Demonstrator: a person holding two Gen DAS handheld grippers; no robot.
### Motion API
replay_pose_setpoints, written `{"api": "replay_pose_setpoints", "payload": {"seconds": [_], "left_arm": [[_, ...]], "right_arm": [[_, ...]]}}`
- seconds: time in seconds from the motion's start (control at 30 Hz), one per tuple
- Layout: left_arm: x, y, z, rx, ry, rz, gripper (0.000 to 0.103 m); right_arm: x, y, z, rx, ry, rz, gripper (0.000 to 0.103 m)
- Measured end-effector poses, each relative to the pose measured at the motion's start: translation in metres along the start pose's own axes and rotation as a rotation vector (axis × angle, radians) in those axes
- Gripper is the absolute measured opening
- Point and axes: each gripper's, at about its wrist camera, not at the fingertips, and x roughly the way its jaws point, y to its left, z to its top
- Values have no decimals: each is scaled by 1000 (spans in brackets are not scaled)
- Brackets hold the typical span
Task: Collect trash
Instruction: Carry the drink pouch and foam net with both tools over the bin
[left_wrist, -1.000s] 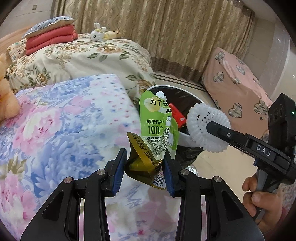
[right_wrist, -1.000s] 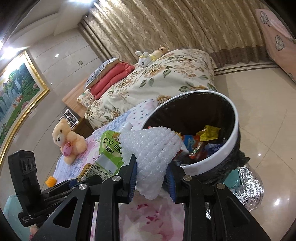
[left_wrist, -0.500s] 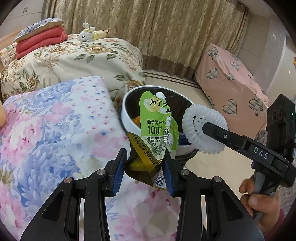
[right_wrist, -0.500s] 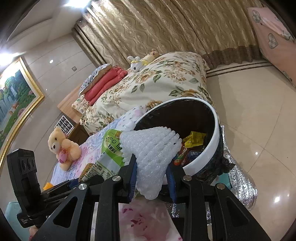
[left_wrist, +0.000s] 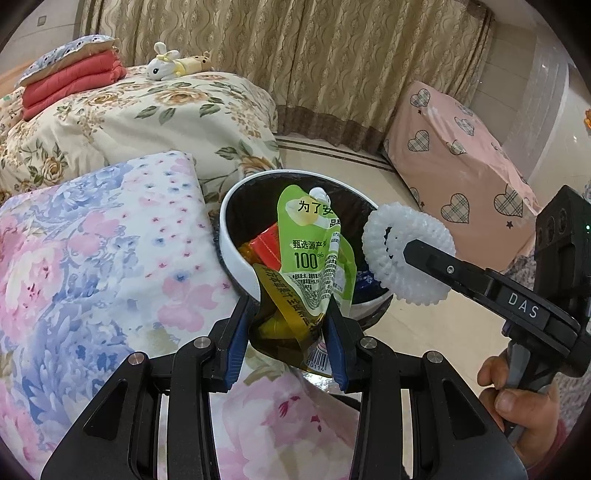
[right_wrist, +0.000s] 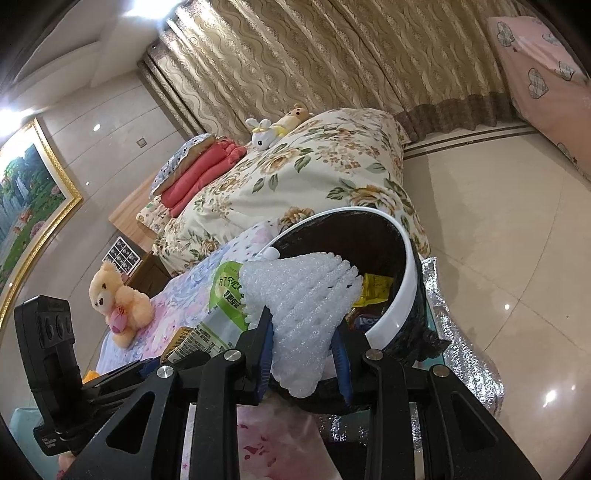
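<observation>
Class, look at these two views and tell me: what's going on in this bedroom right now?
A person is collecting trash with a handheld gripper in each hand. The left gripper is clamped on a green drink pouch bundled with a yellow wrapper. The right gripper is clamped on a white foam fruit net. Both are held by the rim of a white trash bin that already contains wrappers. Nothing has been dropped in yet.

My left tool (left_wrist: 291, 339) has blue pads and holds a green pouch (left_wrist: 314, 258) with a gold wrapper (left_wrist: 280, 325). My right tool (right_wrist: 304, 350) grips white foam netting (right_wrist: 303, 295). The bin (left_wrist: 236, 258) is white-rimmed with a black liner. The quilt (left_wrist: 92, 266) is pink-and-blue floral, and the curtain (left_wrist: 295, 55) is gold and wave-patterned.
</observation>
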Motion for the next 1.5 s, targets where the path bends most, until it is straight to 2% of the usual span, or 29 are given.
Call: {"api": "replay_pose_setpoints", "payload": {"seconds": [0.67,1.07,1.5], "left_arm": [[17,-11,15,16,0,9,36],[30,-7,30,18,-2,35,36],[37,1,41,-6,11,30,36]], "right_arm": [[17,-10,19,-19,14,-40,29],[29,-14,26,-33,34,-51,29],[42,-14,36,-47,53,-63,31]]}}
